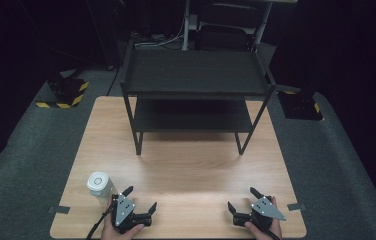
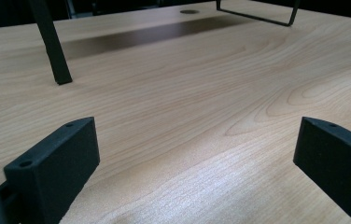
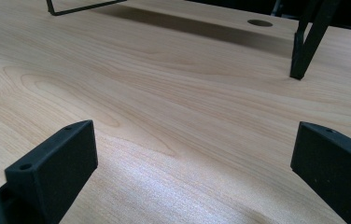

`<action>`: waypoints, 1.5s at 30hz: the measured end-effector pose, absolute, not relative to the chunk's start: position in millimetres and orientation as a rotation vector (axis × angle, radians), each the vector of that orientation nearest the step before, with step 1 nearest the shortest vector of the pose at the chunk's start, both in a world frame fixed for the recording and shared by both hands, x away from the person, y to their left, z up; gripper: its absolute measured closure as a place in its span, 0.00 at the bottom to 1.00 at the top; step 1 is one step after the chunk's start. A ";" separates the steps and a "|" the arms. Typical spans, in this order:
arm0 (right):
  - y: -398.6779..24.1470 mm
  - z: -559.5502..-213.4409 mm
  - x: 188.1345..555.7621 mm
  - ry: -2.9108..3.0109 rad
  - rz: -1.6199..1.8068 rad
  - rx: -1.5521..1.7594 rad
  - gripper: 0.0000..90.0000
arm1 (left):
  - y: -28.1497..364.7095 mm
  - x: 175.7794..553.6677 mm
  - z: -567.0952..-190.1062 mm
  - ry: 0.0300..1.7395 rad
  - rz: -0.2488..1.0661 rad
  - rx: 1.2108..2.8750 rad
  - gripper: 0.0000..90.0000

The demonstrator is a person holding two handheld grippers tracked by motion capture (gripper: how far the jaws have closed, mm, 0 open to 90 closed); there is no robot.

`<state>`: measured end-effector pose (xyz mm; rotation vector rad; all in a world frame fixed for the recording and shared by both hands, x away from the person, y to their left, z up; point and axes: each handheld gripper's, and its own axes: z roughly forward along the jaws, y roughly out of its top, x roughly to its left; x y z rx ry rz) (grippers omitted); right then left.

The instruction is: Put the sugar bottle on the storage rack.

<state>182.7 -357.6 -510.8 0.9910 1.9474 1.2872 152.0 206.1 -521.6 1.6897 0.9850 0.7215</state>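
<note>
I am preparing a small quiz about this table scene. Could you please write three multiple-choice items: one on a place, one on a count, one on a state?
1. Where does the white container stand?
A. On the rack's top shelf
B. On the table beside the left gripper
C. Beside the right gripper

2. How many shelves has the black rack?
A. One
B. Two
C. Four

3. How do the left gripper's jaws stand?
A. Open, nothing between them
B. Shut on the container
C. Shut on a rack leg

Key: 1 B, it stands at the table's near left corner; 2 B, an upper and a lower shelf show; 3 A, bare wood lies between the jaws.
</note>
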 end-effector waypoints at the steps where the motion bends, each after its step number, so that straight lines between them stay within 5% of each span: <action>1: -357.5 -510.5 183.1 1.950 1.286 0.991 0.01 | 206.5 151.4 -521.4 0.976 0.722 1.691 0.00; 26: -359.3 -512.1 182.9 1.955 1.296 0.960 0.01 | 231.9 124.8 -458.9 0.953 0.926 1.495 0.00; 45: -360.0 -513.1 182.0 1.945 1.305 0.967 0.01 | 269.5 109.6 -486.5 1.106 1.006 1.410 0.00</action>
